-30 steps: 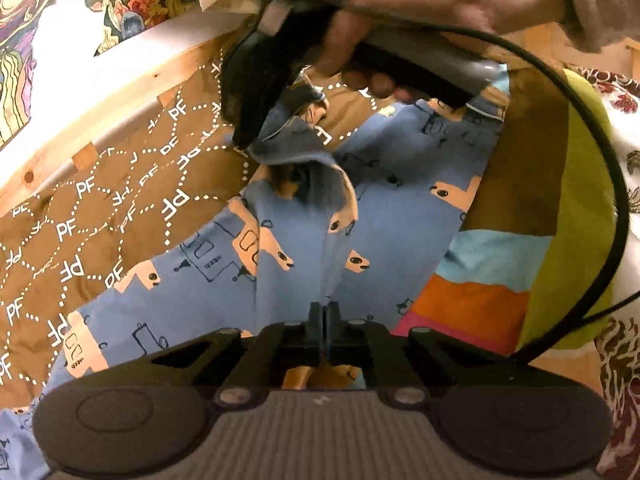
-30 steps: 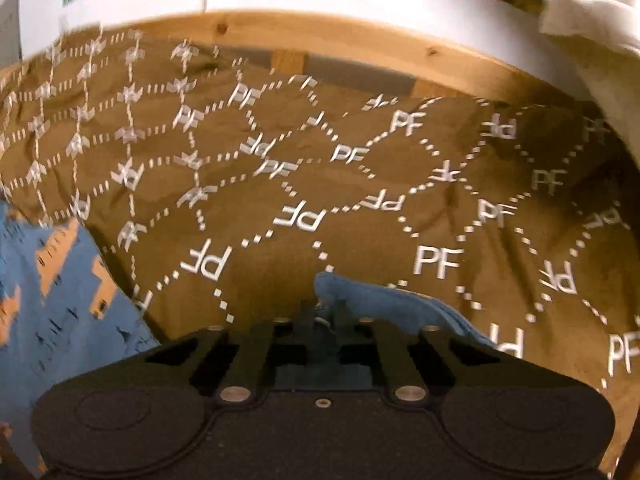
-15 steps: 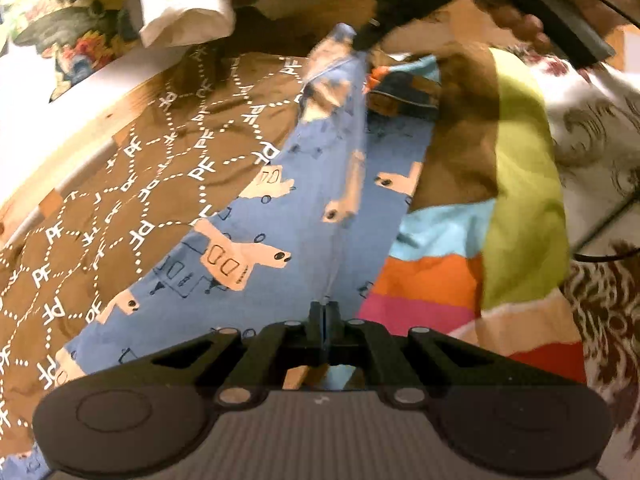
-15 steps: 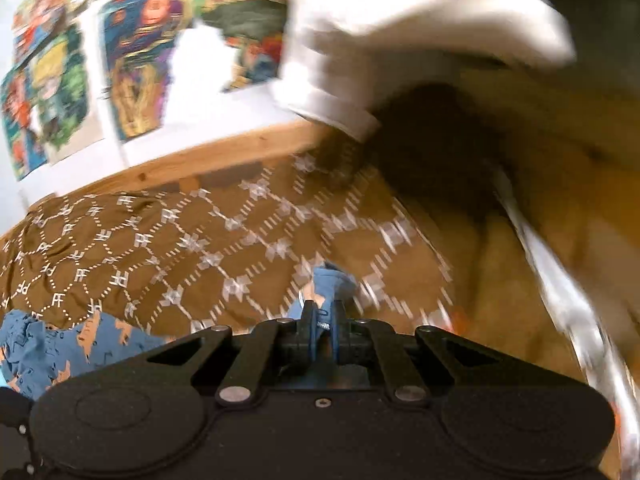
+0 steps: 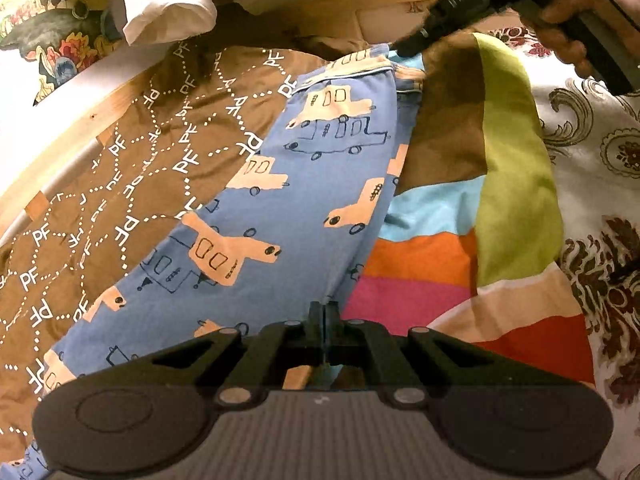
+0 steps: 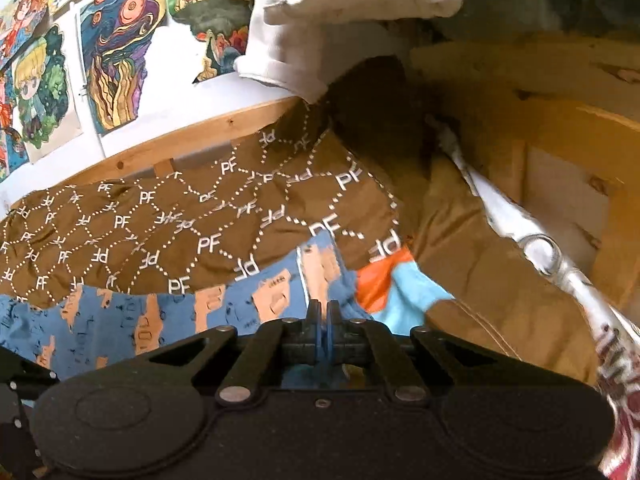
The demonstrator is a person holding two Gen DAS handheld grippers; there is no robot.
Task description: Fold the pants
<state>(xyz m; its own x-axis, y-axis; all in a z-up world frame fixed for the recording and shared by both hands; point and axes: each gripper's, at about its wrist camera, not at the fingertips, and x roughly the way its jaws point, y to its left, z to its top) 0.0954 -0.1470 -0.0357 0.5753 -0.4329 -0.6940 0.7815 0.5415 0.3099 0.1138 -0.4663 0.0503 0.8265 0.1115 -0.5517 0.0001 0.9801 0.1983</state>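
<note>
The pants (image 5: 320, 184), blue with peach-coloured trucks printed all over, are stretched out long across the bed, laid partly on a brown blanket (image 5: 132, 184) with white "PF" lettering and partly on a striped blanket (image 5: 452, 264) in orange, pink, light blue and green.

The near end of the pants is pinched by the left gripper (image 5: 324, 312), its two fingers clamped tight together on a fold of the blue fabric. The far end of the pants, where a white-piped hem can be seen, is held by the right gripper (image 5: 404, 46), which is gripped by a hand (image 5: 568, 12) at the top right of the left wrist view. From the right wrist view, the right gripper's (image 6: 323, 312) fingers are seen squeezed shut with blue cloth caught between them, so both ends are being held at once.

Beyond the pants, a wooden bed rail (image 6: 192, 140) is seen along the far edge of the brown blanket, with drawings (image 6: 112, 52) pinned to the wall above it. A white cloth (image 6: 344, 12) is draped over the rail past the far end of the pants. On the other side of the striped blanket, a white sheet (image 5: 592, 120) with a dark red ornament print is spread out.
</note>
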